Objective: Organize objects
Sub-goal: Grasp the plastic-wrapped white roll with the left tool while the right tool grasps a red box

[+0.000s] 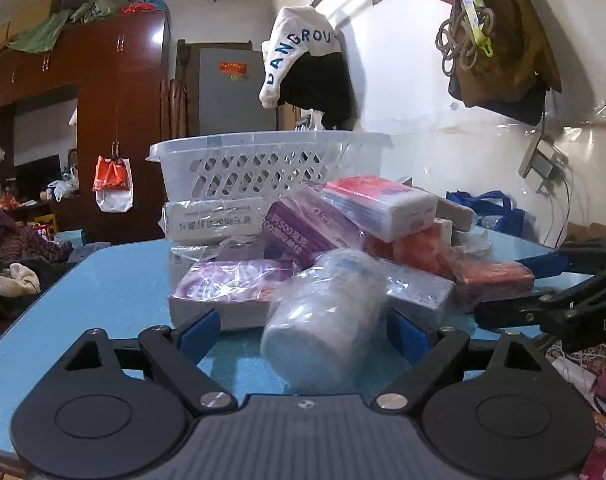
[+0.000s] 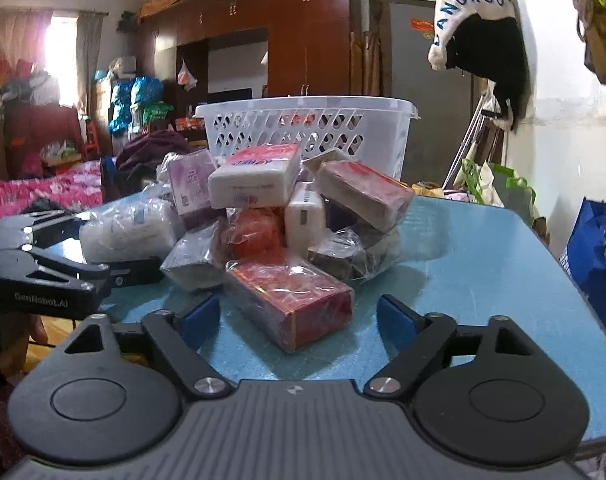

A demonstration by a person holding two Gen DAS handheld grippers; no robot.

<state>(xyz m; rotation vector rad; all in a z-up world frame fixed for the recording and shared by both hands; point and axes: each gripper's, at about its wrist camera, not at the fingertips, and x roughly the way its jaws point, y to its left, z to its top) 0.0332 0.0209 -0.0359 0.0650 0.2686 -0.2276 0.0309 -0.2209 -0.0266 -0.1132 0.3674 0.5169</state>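
Blue tabletop (image 1: 115,280) carries a heap of wrapped tissue packs (image 2: 263,216), with a white basket (image 1: 271,160) standing just behind it. Left gripper (image 1: 303,328) has its jaws spread wide around a clear-wrapped white roll (image 1: 327,316) at the near edge of the heap, its blue pads apart from the wrap. Right gripper (image 2: 299,316) is likewise spread wide, a red pack (image 2: 295,304) lying between its fingers without touching them.
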